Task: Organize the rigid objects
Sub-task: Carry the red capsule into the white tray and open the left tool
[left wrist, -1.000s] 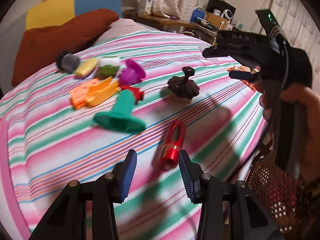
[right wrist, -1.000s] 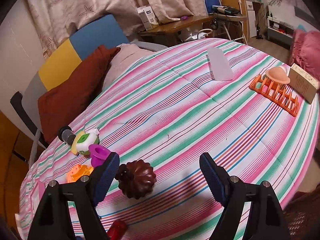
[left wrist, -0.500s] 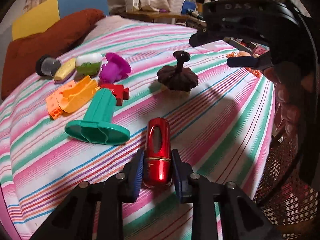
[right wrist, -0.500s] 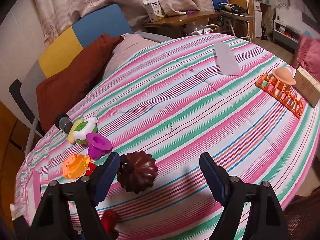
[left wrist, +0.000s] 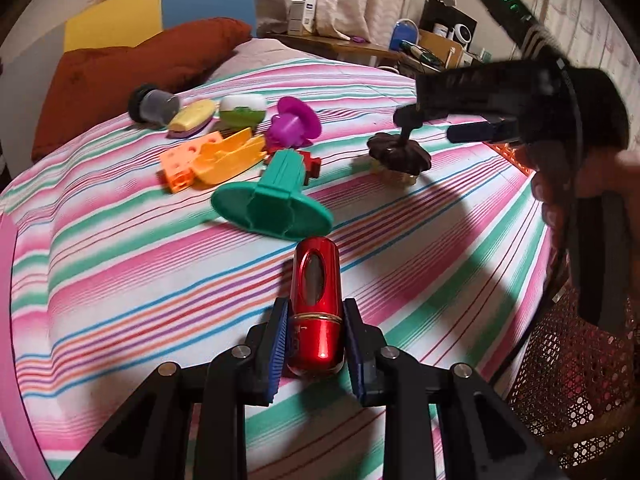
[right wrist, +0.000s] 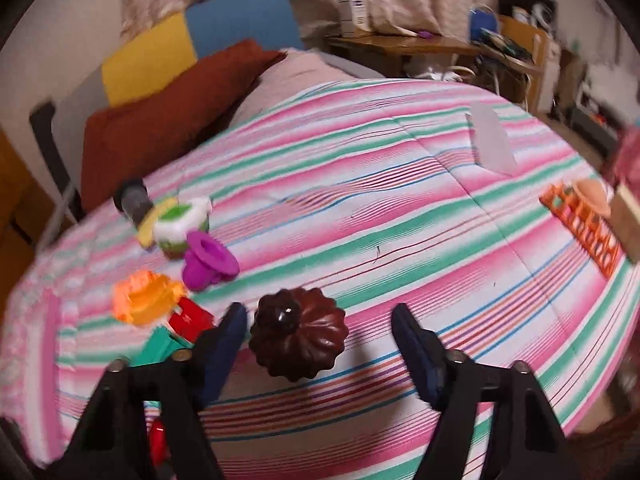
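My left gripper (left wrist: 316, 344) is shut on a shiny red cylinder (left wrist: 316, 304) on the striped bedspread (left wrist: 120, 264). My right gripper (right wrist: 320, 340) is open, with a dark brown fluted lid (right wrist: 298, 332) between its fingers, nearer the left one; the lid (left wrist: 400, 154) also shows in the left wrist view under the right gripper (left wrist: 440, 128). A cluster of toys lies beyond: a green funnel piece (left wrist: 276, 200), orange pieces (left wrist: 216, 156), a purple spool (left wrist: 294, 124), a green and white cup (left wrist: 242, 108), a yellow piece (left wrist: 192, 118) and a dark cap (left wrist: 152, 104).
A brown pillow (left wrist: 132, 68) and a blue and yellow cushion (left wrist: 160, 8) lie at the bed's head. An orange rack (right wrist: 584, 228), a peach dome (right wrist: 596, 196) and a grey flat sheet (right wrist: 490, 140) lie on the bed's right side. A wicker chair (left wrist: 572, 380) stands by the bed edge.
My left gripper went from open to shut on the red cylinder. My right gripper moved down and forward over the brown lid, which now lies between its open fingers.
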A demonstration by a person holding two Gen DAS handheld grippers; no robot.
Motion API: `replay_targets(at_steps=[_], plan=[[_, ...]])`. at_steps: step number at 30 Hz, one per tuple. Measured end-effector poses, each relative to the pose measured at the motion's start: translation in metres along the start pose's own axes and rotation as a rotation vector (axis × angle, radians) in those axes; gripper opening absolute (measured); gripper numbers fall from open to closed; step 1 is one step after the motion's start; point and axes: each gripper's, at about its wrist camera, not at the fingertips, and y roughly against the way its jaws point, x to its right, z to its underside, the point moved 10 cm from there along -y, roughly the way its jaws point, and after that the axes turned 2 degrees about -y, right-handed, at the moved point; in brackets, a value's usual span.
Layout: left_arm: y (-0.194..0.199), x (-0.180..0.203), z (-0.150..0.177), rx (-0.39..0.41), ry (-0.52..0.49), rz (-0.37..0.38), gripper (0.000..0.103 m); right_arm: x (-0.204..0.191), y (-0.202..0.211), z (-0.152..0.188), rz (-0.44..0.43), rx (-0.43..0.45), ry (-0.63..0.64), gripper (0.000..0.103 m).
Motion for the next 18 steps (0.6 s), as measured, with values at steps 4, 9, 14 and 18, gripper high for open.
replay_targets(at_steps=[4, 9, 14, 18], plan=[[0.003, -0.004, 0.001, 0.008, 0.008, -0.002, 0.026, -0.004, -0.012, 0.004, -0.013, -0.03, -0.002, 0.048], [0.004, -0.006, 0.001, 0.006, 0.06, 0.023, 0.027, -0.008, -0.012, 0.001, -0.007, -0.004, 0.014, 0.025], [0.004, -0.009, -0.001, 0.002, 0.113, 0.058, 0.03, -0.017, -0.009, 0.002, -0.011, -0.007, 0.043, 0.023], [-0.002, -0.007, -0.005, -0.007, 0.096, 0.056, 0.03, -0.021, -0.008, 0.005, -0.04, -0.016, 0.035, 0.023]])
